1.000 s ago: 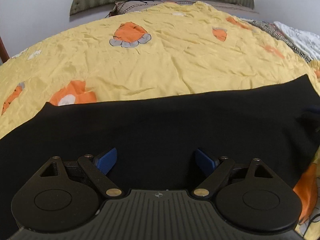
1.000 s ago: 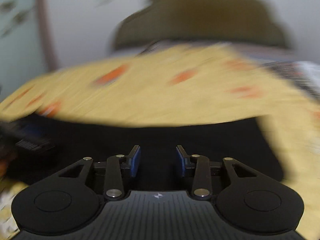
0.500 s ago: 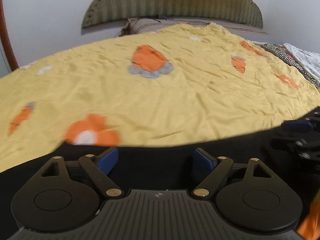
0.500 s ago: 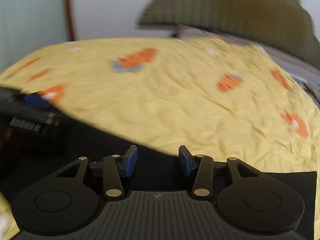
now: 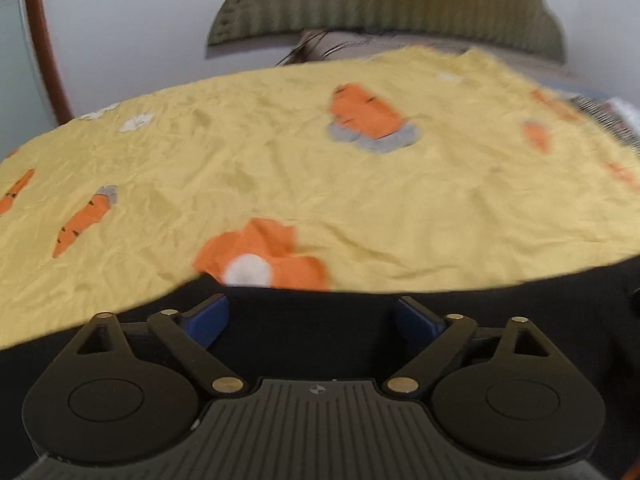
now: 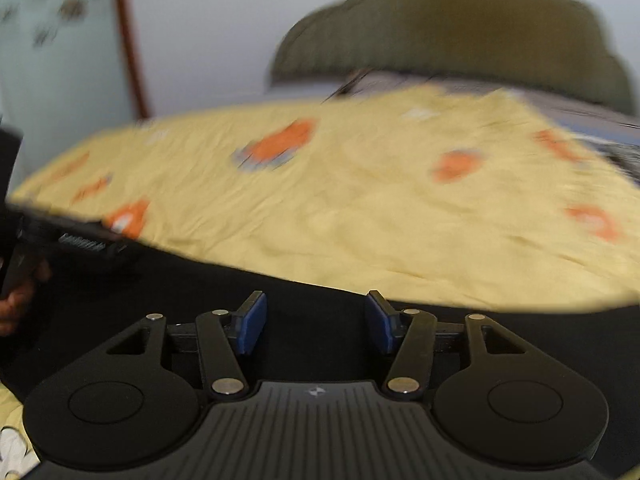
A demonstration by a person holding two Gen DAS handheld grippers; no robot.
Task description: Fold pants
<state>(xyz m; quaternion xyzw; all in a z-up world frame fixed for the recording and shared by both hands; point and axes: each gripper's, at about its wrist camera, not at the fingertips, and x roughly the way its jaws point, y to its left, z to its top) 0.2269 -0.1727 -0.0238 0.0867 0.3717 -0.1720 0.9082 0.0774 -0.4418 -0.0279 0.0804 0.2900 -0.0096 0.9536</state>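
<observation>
Black pants [image 5: 312, 332] lie flat along the near edge of a yellow bedspread [image 5: 360, 184] with orange carrot prints. My left gripper [image 5: 312, 320] is open, its blue pads wide apart over the black cloth with nothing between them. In the right wrist view the pants [image 6: 312, 304] fill the lower part. My right gripper [image 6: 314, 322] is open over them and holds nothing. The left gripper [image 6: 84, 242] shows at the left edge of that blurred view, with the hand [image 6: 16, 304] that holds it.
A green padded headboard [image 5: 384, 4] and a pillow [image 5: 360, 46] stand at the far end of the bed. A striped cloth [image 5: 608, 120] lies at the far right. A brown wooden frame [image 5: 44, 48] runs up the wall on the left.
Both views have drawn back and tilted up. Less black cloth and more yellow bedspread shows now. The right jaws have opened wider. The left jaws stay wide.
</observation>
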